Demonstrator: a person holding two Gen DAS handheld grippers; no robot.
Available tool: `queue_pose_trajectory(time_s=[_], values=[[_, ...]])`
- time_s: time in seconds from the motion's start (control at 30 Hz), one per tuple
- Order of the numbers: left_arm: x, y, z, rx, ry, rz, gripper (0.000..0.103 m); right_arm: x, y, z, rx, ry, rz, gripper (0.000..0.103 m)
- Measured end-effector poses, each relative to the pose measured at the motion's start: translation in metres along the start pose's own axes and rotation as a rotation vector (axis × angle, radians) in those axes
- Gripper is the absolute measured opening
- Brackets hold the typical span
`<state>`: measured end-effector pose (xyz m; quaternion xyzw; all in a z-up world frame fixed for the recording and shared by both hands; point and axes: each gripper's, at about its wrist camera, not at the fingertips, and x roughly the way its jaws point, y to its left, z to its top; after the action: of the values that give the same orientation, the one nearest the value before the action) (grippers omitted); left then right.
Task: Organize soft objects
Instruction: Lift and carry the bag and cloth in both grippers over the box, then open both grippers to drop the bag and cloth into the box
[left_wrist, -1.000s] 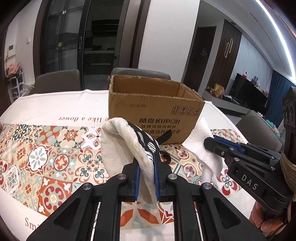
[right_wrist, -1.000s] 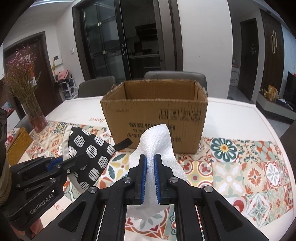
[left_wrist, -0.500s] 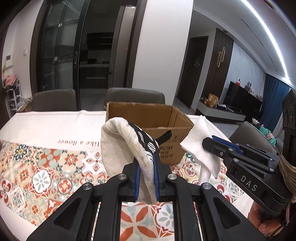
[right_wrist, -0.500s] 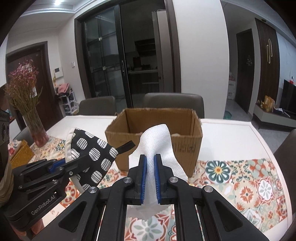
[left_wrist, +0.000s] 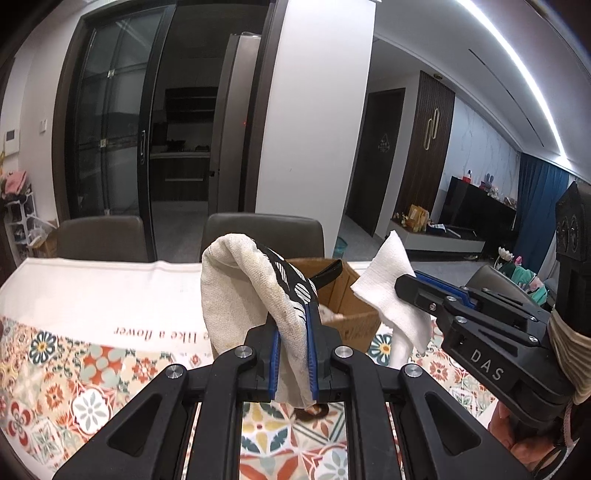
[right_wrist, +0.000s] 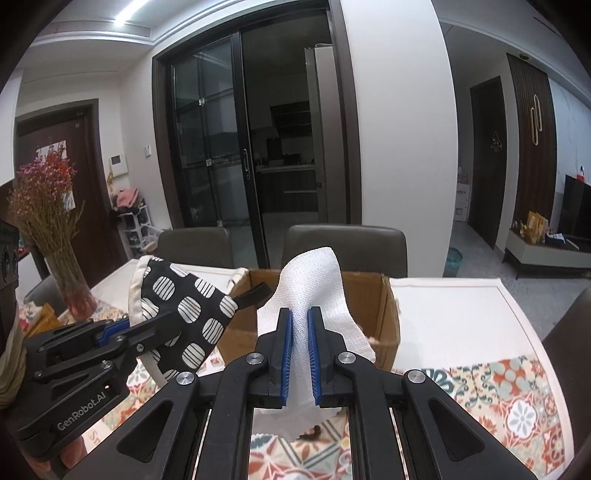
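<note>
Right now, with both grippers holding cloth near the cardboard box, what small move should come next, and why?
Probably carry both forward over the box opening, then release. The left gripper is shut on the spotted oven mitt, the right gripper on the white cloth; both hang clear of the tablecloth, short of the open box top.

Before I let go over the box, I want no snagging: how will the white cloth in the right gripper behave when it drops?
The white cloth, pinched in the right gripper, droops on both sides, so it is probably floppy and light. It would likely crumple into the cardboard box, not slide. Its open weave might catch on the pads.
</note>
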<state>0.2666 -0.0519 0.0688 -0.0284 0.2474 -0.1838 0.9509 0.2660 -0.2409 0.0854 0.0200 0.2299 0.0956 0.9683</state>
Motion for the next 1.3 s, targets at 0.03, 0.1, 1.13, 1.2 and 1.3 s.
queue_pose_trajectory(time_s=[0.03,0.1,1.13,1.2,1.3], values=[[0.002,0.0,0.003,0.005,-0.002,0.0,0.014,0.002,0.0,0.003,-0.003,-0.002,-0.001,0.01],[0.006,0.001,0.01,0.013,-0.004,-0.005,0.014,0.005,-0.002,0.009,-0.008,-0.009,-0.001,0.01],[0.131,0.014,0.057,0.009,0.15,-0.038,0.014,0.141,-0.055,0.025,0.088,0.128,0.015,0.01],[0.141,0.017,0.055,0.004,0.176,-0.047,0.014,0.149,-0.059,0.021,0.099,0.152,0.018,0.01],[0.157,0.018,0.054,-0.017,0.221,-0.064,0.014,0.16,-0.065,0.018,0.118,0.178,0.016,0.01]])
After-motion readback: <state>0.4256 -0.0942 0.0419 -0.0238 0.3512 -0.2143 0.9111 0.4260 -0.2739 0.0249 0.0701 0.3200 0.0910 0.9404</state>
